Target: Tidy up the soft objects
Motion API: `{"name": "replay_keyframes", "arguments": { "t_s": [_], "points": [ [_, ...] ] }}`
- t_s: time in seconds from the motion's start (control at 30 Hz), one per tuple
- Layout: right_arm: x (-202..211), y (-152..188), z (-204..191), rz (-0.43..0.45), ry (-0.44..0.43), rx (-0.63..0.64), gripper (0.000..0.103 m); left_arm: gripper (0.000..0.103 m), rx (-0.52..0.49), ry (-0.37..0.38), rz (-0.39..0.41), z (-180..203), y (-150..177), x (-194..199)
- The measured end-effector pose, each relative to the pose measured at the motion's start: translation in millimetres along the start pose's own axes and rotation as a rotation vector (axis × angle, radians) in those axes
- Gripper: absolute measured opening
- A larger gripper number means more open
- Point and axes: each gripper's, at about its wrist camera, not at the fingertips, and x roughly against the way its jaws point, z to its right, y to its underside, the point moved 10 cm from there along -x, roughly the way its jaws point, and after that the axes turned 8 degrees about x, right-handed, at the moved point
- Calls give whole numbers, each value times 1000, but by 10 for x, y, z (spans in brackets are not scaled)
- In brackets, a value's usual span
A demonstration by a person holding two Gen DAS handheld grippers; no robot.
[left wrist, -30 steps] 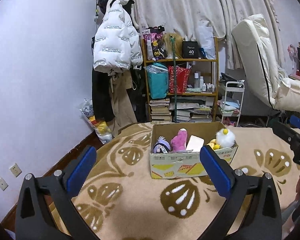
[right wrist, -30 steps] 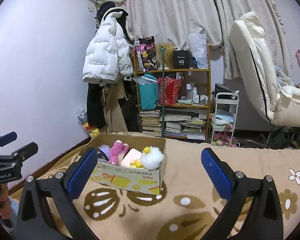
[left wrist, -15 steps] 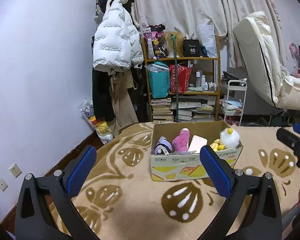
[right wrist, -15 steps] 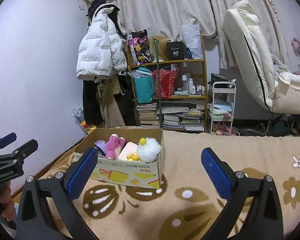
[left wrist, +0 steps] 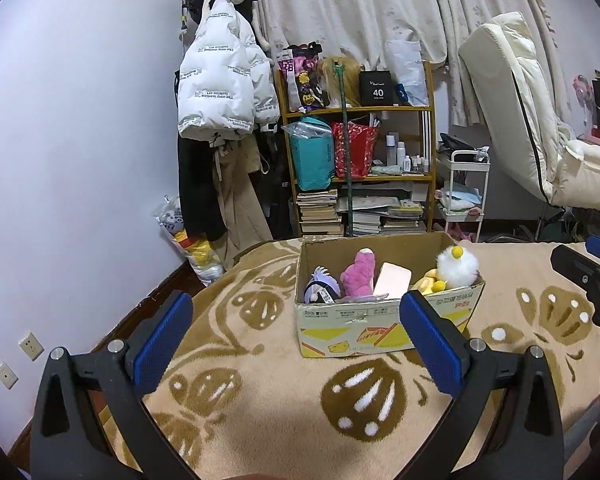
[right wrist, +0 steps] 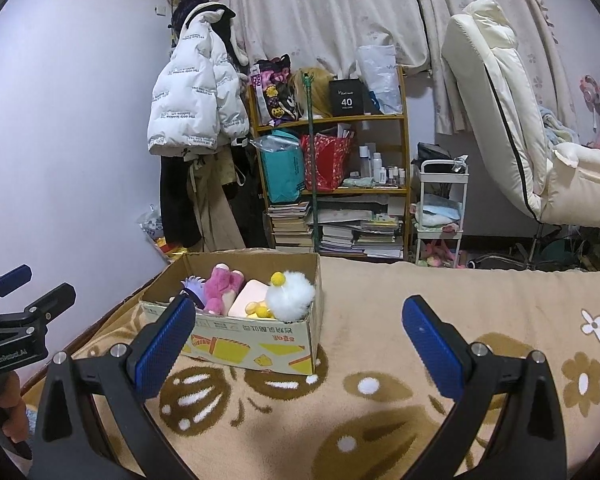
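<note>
Sitting mid-frame in the cardboard box [left wrist: 384,320] on the bed, the white fluffy chick [left wrist: 458,266] looks light and squashy; pinch its round body. Left claw [left wrist: 296,340] and right claw [right wrist: 298,344] gape wide, empty.

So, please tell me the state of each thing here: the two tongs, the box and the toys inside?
left tongs: open, empty
right tongs: open, empty
cardboard box: top open, upright on the blanket
white fluffy toy: in the box
pink plush: in the box
</note>
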Motion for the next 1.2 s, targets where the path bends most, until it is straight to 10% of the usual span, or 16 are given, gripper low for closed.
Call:
{"name": "replay_keyframes", "arguments": {
  "t_s": [1.2],
  "points": [
    [52, 94, 258, -10, 7, -2, 103, 102, 6, 3, -4, -3, 53, 20]
  ]
}}
